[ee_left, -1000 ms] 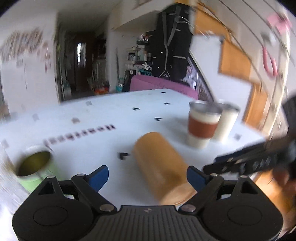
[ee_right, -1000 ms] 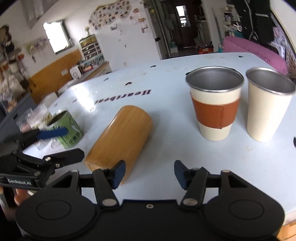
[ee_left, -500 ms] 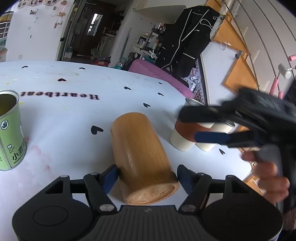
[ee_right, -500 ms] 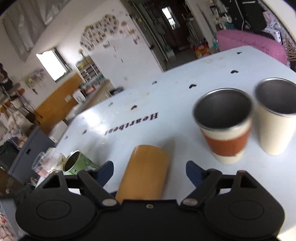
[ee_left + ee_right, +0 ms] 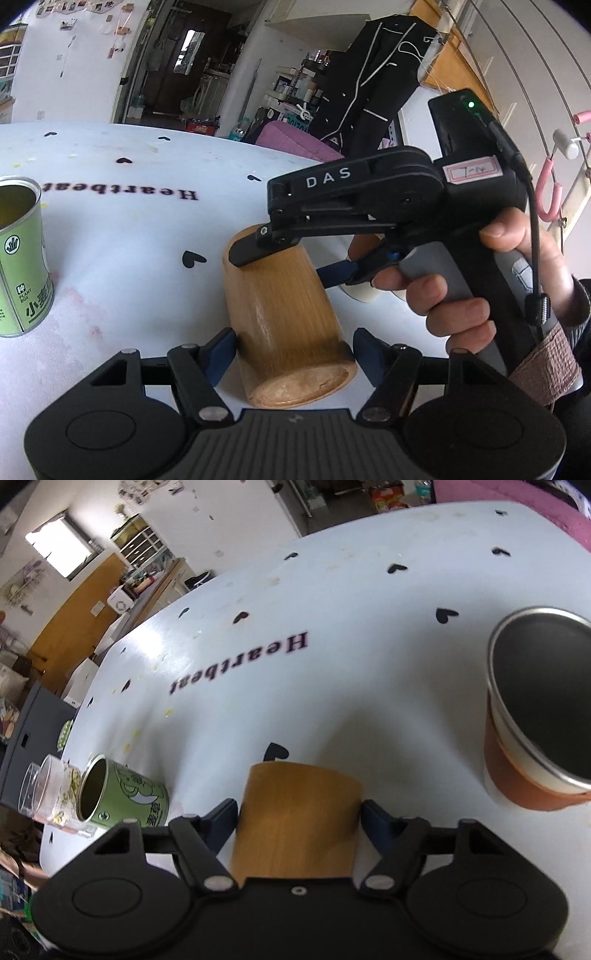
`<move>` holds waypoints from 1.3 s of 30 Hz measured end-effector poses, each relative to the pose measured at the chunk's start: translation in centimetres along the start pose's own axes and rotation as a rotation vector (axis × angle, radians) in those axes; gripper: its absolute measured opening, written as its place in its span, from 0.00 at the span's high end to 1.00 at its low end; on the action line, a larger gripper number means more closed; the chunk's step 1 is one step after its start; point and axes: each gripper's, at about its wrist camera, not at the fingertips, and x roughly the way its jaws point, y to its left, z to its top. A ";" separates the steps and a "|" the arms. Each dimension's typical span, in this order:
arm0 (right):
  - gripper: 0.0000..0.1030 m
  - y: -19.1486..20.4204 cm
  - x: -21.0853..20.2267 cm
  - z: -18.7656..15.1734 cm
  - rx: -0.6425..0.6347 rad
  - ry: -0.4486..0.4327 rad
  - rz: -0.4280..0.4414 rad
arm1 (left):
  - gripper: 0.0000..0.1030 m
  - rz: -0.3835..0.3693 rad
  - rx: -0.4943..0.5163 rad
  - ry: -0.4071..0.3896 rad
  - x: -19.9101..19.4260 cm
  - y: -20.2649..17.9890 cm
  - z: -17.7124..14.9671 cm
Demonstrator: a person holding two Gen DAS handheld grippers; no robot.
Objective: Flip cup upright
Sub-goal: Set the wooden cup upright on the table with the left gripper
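Wooden cup [image 5: 284,317]: lies on its side on the white counter [image 5: 122,236], closed base toward the left wrist camera, mouth end facing away and not visible in either view. Left hand-held gripper [image 5: 293,352]: jaws set wide, one blue pad on each side of the cup's base end; the left pad looks to be against the wood, the right pad stands just clear. Right hand-held gripper [image 5: 298,818]: jaws straddle the cup's body from above, pads very close to both sides; whether they press the wood cannot be told, as the gripper body cuts off the near half of the cup. In the left view this gripper's upper finger lies across the far end of the cup, and a hand [image 5: 461,295] grips its handle. Green tin can [image 5: 18,258]: upright, open, left of the cup, partly cut off by the frame edge. Metal cup with brown sleeve [image 5: 535,723]: upright, right of the wooden cup, cropped at the frame edge; in the left view almost wholly hidden behind the right gripper. Clear jar [image 5: 48,794]: beside the can, contents indistinct.
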 end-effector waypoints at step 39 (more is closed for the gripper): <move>0.40 1.7 -5.5 -14.8 -0.313 -0.404 -0.076 | 0.19 0.025 0.227 -0.120 -1.7 1.4 -6.2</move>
